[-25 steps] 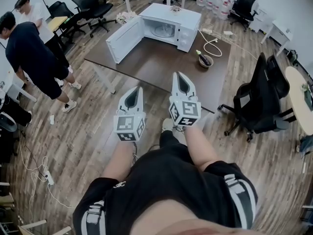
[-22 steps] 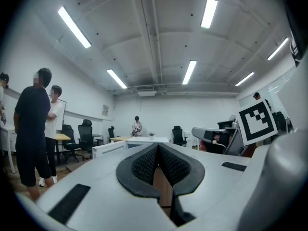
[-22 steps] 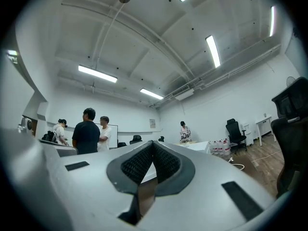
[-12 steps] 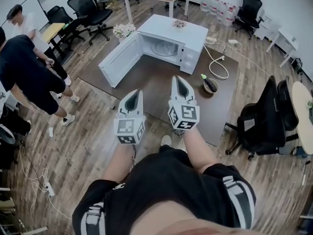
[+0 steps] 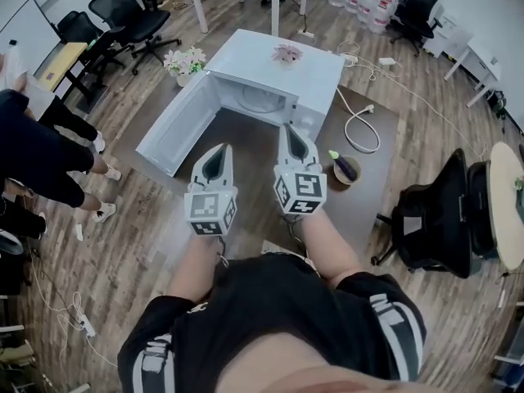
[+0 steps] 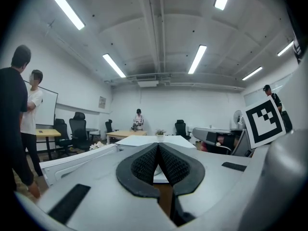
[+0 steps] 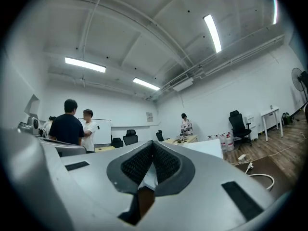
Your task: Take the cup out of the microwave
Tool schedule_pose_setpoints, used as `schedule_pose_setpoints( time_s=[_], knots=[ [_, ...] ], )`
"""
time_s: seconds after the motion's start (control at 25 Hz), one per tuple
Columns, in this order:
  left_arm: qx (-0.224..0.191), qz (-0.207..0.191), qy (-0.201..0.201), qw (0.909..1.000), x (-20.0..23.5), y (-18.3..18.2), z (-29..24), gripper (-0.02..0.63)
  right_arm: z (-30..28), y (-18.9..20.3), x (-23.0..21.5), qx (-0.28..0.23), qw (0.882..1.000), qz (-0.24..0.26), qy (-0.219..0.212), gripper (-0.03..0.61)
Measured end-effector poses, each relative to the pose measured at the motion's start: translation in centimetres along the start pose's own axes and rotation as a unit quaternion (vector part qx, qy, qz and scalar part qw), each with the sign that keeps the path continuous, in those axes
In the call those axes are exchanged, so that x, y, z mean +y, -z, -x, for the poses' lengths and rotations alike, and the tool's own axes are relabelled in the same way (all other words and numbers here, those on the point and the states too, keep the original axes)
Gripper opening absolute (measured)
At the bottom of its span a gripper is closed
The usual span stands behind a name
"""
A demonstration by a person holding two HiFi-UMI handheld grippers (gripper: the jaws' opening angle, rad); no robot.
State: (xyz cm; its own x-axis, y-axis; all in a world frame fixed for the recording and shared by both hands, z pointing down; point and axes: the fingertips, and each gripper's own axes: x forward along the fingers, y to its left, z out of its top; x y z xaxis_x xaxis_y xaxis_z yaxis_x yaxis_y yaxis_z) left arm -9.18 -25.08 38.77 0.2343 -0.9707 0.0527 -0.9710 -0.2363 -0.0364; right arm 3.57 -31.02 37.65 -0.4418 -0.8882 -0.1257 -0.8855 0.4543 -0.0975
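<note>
A white microwave (image 5: 274, 68) stands on a low dark-brown table (image 5: 372, 166), its door (image 5: 174, 127) swung wide open to the left. Its cavity (image 5: 262, 98) shows a pale round plate; I cannot make out a cup in it. My left gripper (image 5: 220, 149) and right gripper (image 5: 292, 128) are held side by side, pointing at the microwave from just in front of it. Both are shut with nothing between the pads. In the left gripper view the left gripper (image 6: 158, 146) has its pads together, with the microwave (image 6: 156, 140) beyond them. The right gripper (image 7: 153, 144) is also shut.
A small bowl (image 5: 345, 169) with dark and green things sits on the table to the right, beside a coiled white cable (image 5: 361, 129). Flowers (image 5: 184, 60) stand left of the microwave, a small plant (image 5: 286, 53) on top. A black office chair (image 5: 434, 219) is at right, people (image 5: 37, 150) at left.
Both grippers have been carried forward toward the microwave, which is now much closer and larger in the head view. The jaws stayed shut.
</note>
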Motion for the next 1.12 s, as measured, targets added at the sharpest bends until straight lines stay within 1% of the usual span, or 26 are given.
schedule_pose_setpoints(
  time_s=[0.12,0.32,0.48,0.56,0.6,0.64,0.68,0.76,0.88,1.12],
  knots=[
    [0.007,0.004,0.006,1.0000,0.5,0.2,-2.0,0.003,-1.5,0.5,-0.5,0.005,1.000,0.001,0.003,0.000],
    [0.016,0.010,0.022,0.9996,1.4,1.2,-4.7,0.003,-3.3,1.9,-1.5,0.016,1.000,0.007,0.022,0.000],
    [0.023,0.009,0.046,0.9987,2.2,1.9,-6.6,0.003,-5.0,3.6,-1.6,0.024,0.999,0.013,0.044,0.000],
    [0.026,0.009,0.059,0.9979,2.8,2.2,-7.6,0.003,-6.1,4.5,-1.3,0.028,0.998,0.017,0.049,0.001],
    [0.027,0.010,0.065,0.9975,3.2,2.3,-8.0,0.003,-6.7,5.0,-1.0,0.031,0.998,0.014,0.047,0.052],
    [0.027,0.011,0.069,0.9972,3.6,2.4,-8.2,0.003,-7.3,5.6,-0.7,0.036,0.998,0.010,0.044,0.136],
    [0.028,0.012,0.074,0.9968,4.1,2.5,-8.5,0.003,-7.9,6.3,-0.4,0.041,0.998,0.007,0.046,0.198],
    [0.029,0.013,0.082,0.9962,5.1,2.7,-8.9,0.003,-9.3,7.7,-0.2,0.051,0.997,0.009,0.060,0.280],
    [0.033,0.014,0.089,0.9954,6.8,3.2,-9.5,0.003,-11.3,9.9,0.0,0.066,0.994,0.009,0.083,0.354],
    [0.041,0.015,0.093,0.9947,10.2,4.0,-10.8,0.003,-15.6,14.2,0.1,0.097,0.988,0.001,0.119,0.456]
  ],
)
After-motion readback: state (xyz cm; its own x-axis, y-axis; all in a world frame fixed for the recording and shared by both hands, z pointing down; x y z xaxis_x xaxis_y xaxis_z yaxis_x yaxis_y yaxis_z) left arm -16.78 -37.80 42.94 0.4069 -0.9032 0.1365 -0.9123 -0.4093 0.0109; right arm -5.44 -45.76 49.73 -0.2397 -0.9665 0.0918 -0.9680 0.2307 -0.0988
